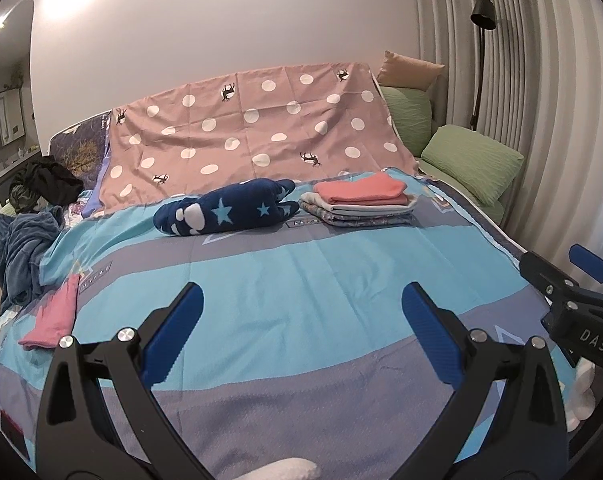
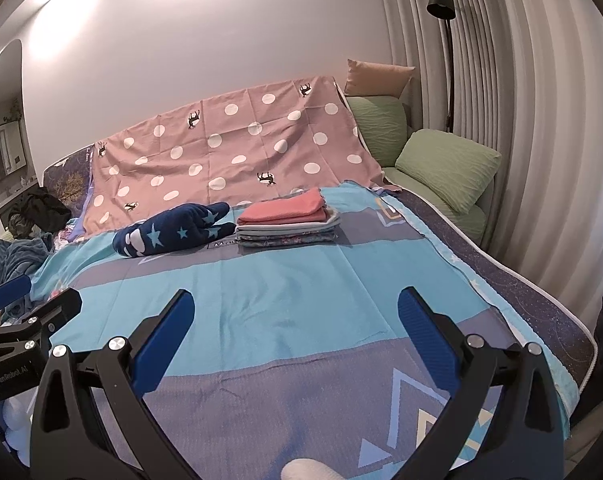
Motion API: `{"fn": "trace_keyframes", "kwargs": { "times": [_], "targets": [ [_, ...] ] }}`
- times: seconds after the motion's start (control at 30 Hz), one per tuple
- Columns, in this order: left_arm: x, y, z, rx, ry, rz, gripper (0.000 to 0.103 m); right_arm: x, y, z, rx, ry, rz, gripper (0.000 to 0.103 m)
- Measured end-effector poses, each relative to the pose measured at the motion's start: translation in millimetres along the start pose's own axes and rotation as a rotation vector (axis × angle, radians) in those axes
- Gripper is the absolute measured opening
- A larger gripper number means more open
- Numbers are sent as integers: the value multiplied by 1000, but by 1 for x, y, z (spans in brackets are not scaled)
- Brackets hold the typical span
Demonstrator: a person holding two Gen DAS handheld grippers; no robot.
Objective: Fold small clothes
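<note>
A stack of folded clothes (image 1: 359,204) with a coral piece on top lies at the far middle of the bed; it also shows in the right wrist view (image 2: 287,222). A dark blue star-print garment (image 1: 225,213) lies bundled to its left, also in the right wrist view (image 2: 173,232). A pink garment (image 1: 53,314) lies unfolded at the bed's left edge. My left gripper (image 1: 301,328) is open and empty above the blue sheet (image 1: 301,264). My right gripper (image 2: 295,332) is open and empty. The right gripper shows at the right edge of the left wrist view (image 1: 577,280).
A pink polka-dot sheet (image 1: 253,128) leans against the wall behind the bed. Green pillows (image 1: 469,164) and a floor lamp (image 1: 483,16) stand at the right by the curtain. Dark clothes (image 1: 41,184) and a blue blanket (image 1: 21,252) pile at the left.
</note>
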State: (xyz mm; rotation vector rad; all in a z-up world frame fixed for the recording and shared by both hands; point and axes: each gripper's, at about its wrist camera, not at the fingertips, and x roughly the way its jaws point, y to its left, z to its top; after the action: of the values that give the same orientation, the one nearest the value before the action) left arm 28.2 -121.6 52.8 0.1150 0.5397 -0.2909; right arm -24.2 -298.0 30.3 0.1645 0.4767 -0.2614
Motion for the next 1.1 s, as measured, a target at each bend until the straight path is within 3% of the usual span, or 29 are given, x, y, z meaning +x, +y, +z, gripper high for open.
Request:
{"fn": "trace_keyframes", "kwargs": {
  "times": [1.1],
  "targets": [
    [-1,-4,-9,13,6,-2,101,3,3,-4,-11,16,16,102]
  ]
}}
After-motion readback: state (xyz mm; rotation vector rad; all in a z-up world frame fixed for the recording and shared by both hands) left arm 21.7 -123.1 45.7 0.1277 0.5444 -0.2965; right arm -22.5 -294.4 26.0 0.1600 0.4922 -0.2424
